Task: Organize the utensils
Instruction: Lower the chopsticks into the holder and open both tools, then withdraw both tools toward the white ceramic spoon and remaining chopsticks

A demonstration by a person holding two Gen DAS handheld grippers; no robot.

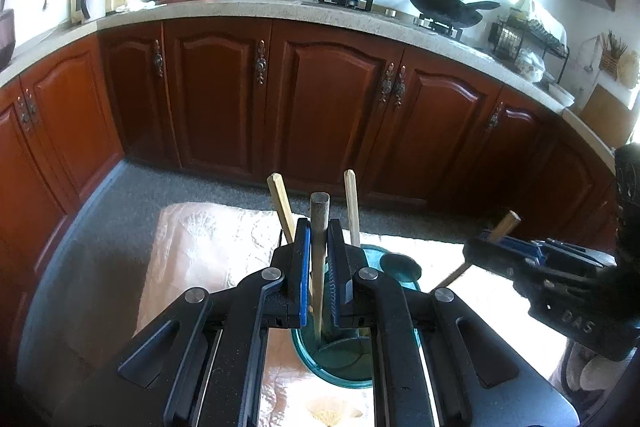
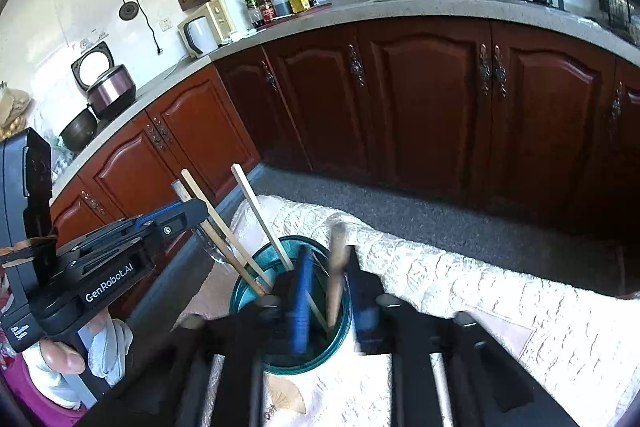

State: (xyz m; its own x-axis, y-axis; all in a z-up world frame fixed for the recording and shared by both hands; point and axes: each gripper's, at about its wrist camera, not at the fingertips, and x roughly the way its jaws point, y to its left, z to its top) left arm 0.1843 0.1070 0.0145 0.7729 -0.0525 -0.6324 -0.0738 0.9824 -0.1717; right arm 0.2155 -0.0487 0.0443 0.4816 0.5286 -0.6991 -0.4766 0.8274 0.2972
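The left gripper [image 1: 319, 259] is clamped on a grey-handled utensil [image 1: 319, 227] standing in the teal glass jar [image 2: 244, 291] on the cloth-covered worktop [image 2: 460, 279]. The right gripper [image 2: 328, 291] stands partly open around a wooden-handled utensil [image 2: 336, 267] in the same jar, its pads apart from it. Two chopsticks [image 1: 352, 207] lean there, cabinets [image 1: 332, 107] beyond.

Strong daylight floods both views, burning the white cloth [image 1: 472, 267] to glare at the right in the left wrist view, while the dark cabinet doors [image 2: 424, 115] stay deep in shadow. Both pictures bow heavily at the edges, with black corners. The left wrist view is sharp. In the right wrist view the right tool [image 2: 326, 291] is smeared with motion blur, the background crisp.
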